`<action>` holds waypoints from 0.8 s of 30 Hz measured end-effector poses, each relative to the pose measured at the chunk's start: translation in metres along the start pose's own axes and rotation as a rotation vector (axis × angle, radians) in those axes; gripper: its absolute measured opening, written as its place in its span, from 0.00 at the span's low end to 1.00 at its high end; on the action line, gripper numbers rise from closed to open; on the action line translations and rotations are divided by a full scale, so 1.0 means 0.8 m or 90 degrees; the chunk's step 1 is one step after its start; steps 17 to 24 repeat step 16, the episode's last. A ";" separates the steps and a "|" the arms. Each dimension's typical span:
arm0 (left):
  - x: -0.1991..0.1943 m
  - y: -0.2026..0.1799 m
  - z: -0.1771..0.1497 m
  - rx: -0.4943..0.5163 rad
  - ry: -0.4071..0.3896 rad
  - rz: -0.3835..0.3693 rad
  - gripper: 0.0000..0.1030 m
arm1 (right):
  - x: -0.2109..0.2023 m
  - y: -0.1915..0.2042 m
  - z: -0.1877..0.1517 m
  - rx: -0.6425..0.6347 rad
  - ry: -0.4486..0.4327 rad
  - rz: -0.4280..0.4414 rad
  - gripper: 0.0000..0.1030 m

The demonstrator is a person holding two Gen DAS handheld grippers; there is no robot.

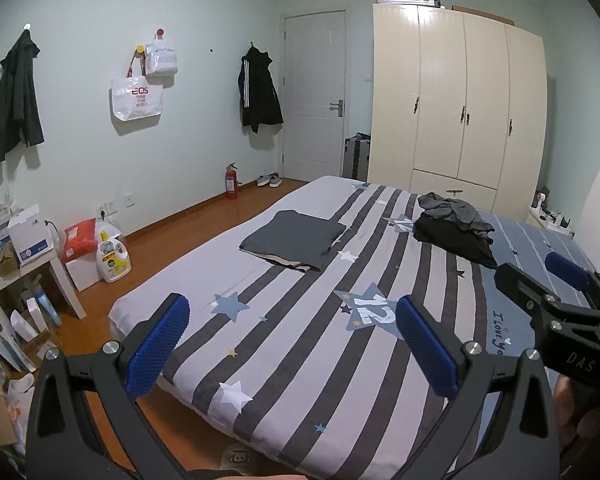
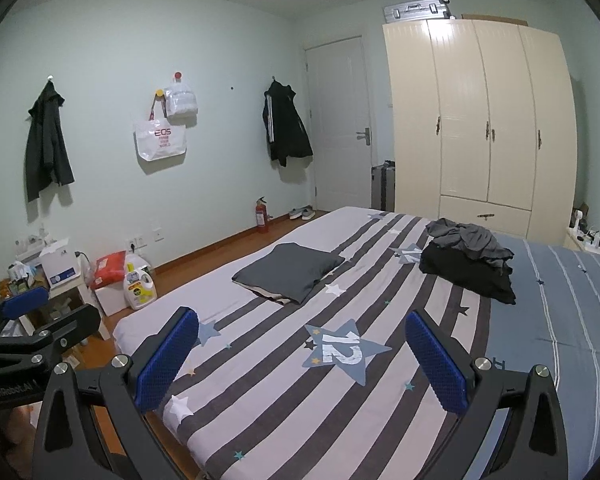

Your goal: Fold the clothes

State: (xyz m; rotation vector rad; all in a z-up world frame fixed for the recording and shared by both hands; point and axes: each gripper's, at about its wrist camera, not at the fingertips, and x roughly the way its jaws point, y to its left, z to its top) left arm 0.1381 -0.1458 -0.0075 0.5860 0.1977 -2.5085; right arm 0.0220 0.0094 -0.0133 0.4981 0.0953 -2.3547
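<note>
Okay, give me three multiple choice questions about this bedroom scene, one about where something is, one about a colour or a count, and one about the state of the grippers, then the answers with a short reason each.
1. Where does the crumpled pile of clothes lie?
A. On the floor by the door
B. On the bed, towards the wardrobe
C. On the white side table

2. How many dark jackets hang on the wall?
A. One
B. Two
C. Four

3. How do the left gripper and the right gripper stand?
A. Both open, holding nothing
B. Both shut on cloth
C. Left open, right shut on a garment

Answers: 1 B, the pile sits on the bedspread's far right, beside the folded grey garment. 2 B, one jacket hangs at left, another near the door. 3 A, the blue pads stand wide apart with only bedspread between.
</note>
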 end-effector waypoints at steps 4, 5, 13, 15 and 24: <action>0.000 -0.003 0.000 0.002 -0.002 0.001 0.99 | 0.000 0.002 -0.002 -0.001 0.000 0.001 0.99; 0.000 -0.003 0.001 0.003 -0.002 0.000 0.99 | 0.000 0.003 -0.002 -0.001 0.000 0.002 0.99; -0.004 -0.007 0.000 -0.002 -0.006 -0.005 0.99 | -0.002 0.005 -0.003 -0.003 -0.001 0.005 0.99; -0.005 -0.007 0.000 -0.004 -0.008 -0.009 0.99 | -0.003 0.004 -0.003 -0.004 -0.002 0.005 0.99; -0.005 -0.007 0.000 -0.004 -0.009 -0.011 0.99 | -0.003 0.005 -0.003 -0.004 -0.002 0.005 0.99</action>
